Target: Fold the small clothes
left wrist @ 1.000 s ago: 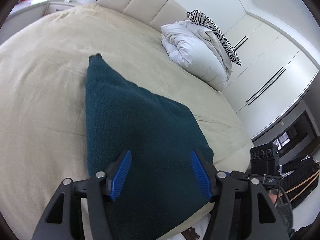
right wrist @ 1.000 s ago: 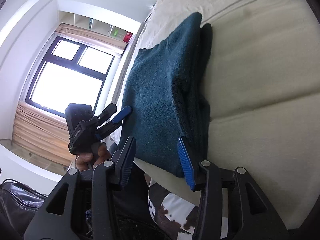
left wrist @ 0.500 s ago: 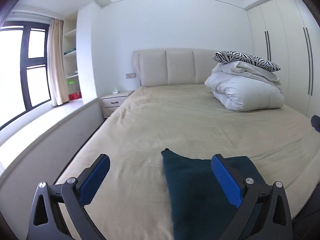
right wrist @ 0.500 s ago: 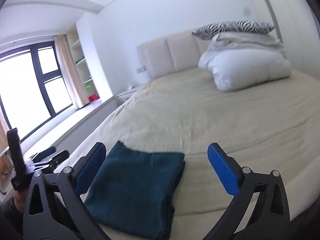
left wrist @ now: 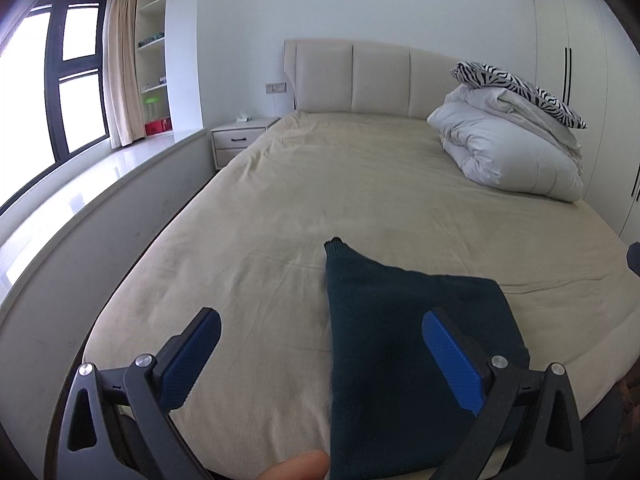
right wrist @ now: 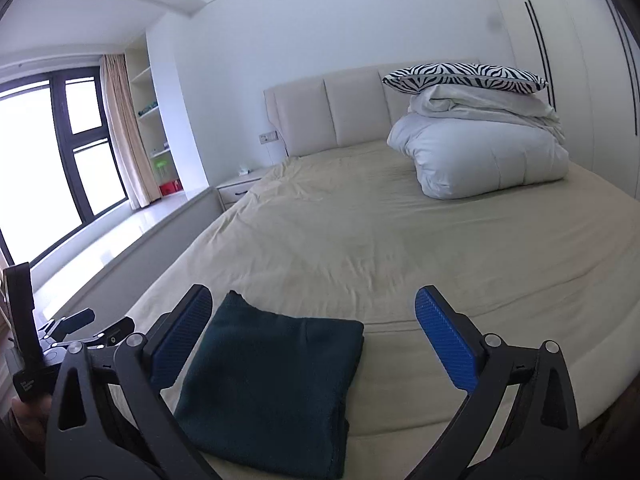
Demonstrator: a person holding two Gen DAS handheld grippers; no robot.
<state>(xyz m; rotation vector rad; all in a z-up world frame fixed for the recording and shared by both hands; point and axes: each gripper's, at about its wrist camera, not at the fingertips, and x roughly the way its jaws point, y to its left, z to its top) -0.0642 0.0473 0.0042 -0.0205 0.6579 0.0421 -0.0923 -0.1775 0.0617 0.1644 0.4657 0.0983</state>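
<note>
A dark teal knitted garment (left wrist: 404,344) (right wrist: 272,384) lies folded into a rectangle on the beige bed sheet (left wrist: 340,184) near the foot of the bed. My left gripper (left wrist: 320,344) hovers above its left edge, jaws wide open, nothing between the blue pads. My right gripper (right wrist: 312,328) is raised over the garment, also wide open and empty. The left gripper (right wrist: 76,328) shows at the lower left of the right wrist view, held by a hand (right wrist: 28,420). A fingertip (left wrist: 296,468) pokes in at the bottom of the left wrist view.
A white duvet (left wrist: 508,152) (right wrist: 480,156) with a zebra-print pillow (right wrist: 464,76) on top sits at the bed's far right. Padded headboard (left wrist: 356,76), nightstand (left wrist: 240,136), window ledge (left wrist: 80,188) and window on the left, white wardrobe (right wrist: 560,60) on the right.
Both grippers opened wide, let go of the garment and rose away from it, tilting up from a steep downward look to a view across the bed. The garment now lies flat.
</note>
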